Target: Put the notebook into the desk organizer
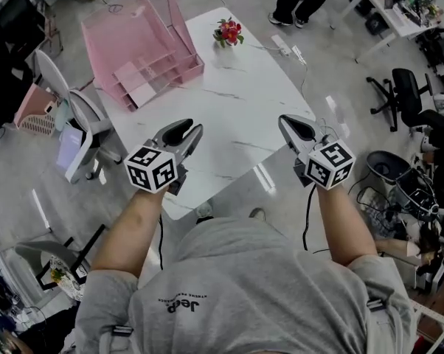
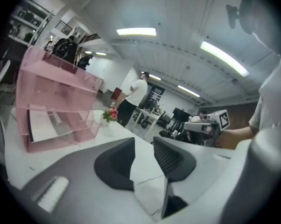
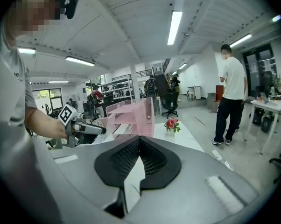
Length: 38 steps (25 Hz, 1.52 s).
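Note:
A pink tiered desk organizer (image 1: 163, 32) stands at the far left of the white marble table (image 1: 244, 102); it also shows in the left gripper view as the organizer (image 2: 56, 83) and in the right gripper view as the organizer (image 3: 136, 115). A pale notebook (image 1: 137, 83) lies flat in its bottom tier, seen too as the notebook (image 2: 49, 125). My left gripper (image 1: 195, 125) hovers over the table's near edge, its jaws apart with nothing between them (image 2: 144, 141). Level with it on the right, my right gripper (image 1: 282, 119) has its pads meeting at the tips (image 3: 139, 138), empty.
A small vase of red flowers (image 1: 229, 32) stands at the table's far end, with a white power strip (image 1: 281, 44) beside it. Grey chairs (image 1: 78, 120) sit left of the table, a black chair (image 1: 406, 94) to the right. A person (image 3: 231, 92) stands beyond the table.

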Motion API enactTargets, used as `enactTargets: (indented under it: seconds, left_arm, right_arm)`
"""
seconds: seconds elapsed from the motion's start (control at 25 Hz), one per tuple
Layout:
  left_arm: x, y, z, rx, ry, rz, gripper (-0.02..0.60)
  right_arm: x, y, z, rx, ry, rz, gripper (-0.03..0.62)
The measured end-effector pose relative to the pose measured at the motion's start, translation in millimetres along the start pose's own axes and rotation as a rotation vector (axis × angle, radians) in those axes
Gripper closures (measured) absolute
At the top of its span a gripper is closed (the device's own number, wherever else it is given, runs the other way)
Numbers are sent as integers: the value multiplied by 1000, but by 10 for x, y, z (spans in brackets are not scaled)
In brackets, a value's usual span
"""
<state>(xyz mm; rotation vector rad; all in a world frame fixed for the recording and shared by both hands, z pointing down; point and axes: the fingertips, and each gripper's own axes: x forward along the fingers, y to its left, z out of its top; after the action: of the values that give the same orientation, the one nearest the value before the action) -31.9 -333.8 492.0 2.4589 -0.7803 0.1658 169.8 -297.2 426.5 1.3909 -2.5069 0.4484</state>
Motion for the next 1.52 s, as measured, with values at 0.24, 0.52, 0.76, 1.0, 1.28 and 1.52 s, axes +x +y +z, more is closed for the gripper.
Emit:
enactTargets:
  seconds: [0.24,0.52,0.76,1.0,1.28,1.52]
  left_arm:
    - [315,-963,197,158,-62,-69,453]
    - [685,-1796,146,212,-101,-134,514]
    - [851,-2431,68,286,-91,-220,523]
    - [881,-2705,-24,314,-76,-234,523]
    - [840,-2740,-40,332,-67,-214,523]
    - [770,-2724,-39,341,-69,-207,523]
  right_arm:
    - [-854,-450,-33,0,-41,-64,591]
    - [-1729,-830,-164,18,-91,-152,591]
    - [-2311,-940,-258,48,-124,-208,591]
    - [-2603,-953,-380,67,-130,-237,591]
    - [-2682,-932,-395,72,-131,-244,591]
    - [-2654,-893,-358,61,-131,-244,591]
